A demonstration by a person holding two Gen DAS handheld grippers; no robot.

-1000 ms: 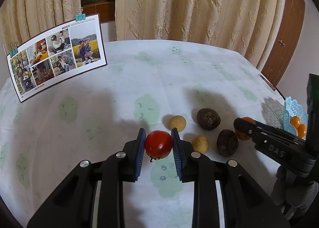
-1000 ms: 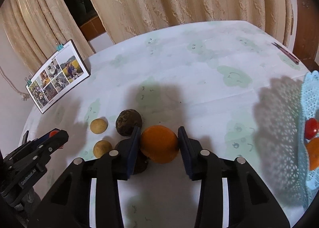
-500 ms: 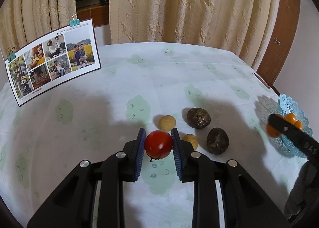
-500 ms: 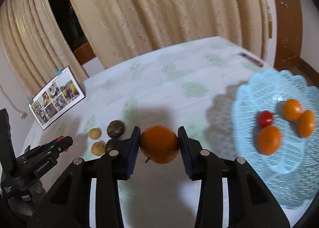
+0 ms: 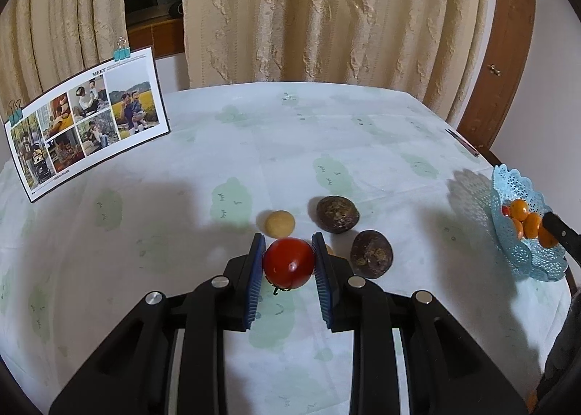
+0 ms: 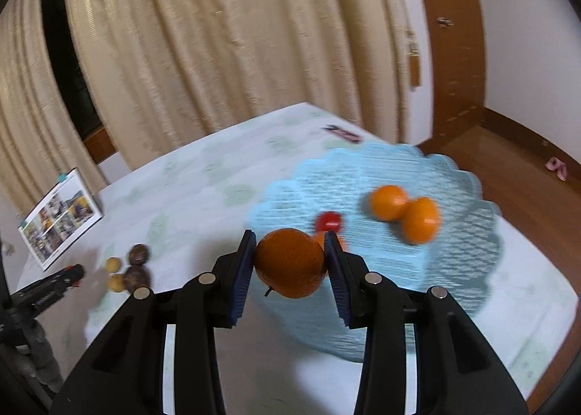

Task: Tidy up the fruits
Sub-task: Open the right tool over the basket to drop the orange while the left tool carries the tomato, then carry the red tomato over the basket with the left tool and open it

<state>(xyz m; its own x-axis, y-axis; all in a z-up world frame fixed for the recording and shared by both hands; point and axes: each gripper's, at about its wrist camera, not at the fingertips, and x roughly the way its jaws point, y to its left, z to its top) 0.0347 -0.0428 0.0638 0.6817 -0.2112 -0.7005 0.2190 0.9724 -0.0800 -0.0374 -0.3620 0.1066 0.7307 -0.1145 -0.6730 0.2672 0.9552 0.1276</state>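
My left gripper (image 5: 288, 262) is shut on a red tomato (image 5: 288, 263), held just above the tablecloth. Beyond it lie a small tan fruit (image 5: 279, 223) and two dark brown fruits (image 5: 337, 214) (image 5: 371, 253); a second tan fruit is mostly hidden behind the right finger. My right gripper (image 6: 289, 262) is shut on an orange (image 6: 289, 262) and hovers at the near left edge of the light blue lattice basket (image 6: 468, 269). In the basket lie two oranges (image 6: 387, 202) (image 6: 420, 220) and a small red tomato (image 6: 328, 220); another orange peeks out behind the held one.
A photo card (image 5: 85, 124) with clips stands at the table's back left. The basket (image 5: 523, 258) sits close to the table's right edge, with wooden floor (image 6: 508, 168) beyond. A dark thin object (image 6: 343, 133) lies near the far edge. Curtains hang behind the table.
My right gripper has carried the orange up and to the right, from beside the dark fruits to the basket's near edge. The left gripper has shifted slightly, still holding the tomato.
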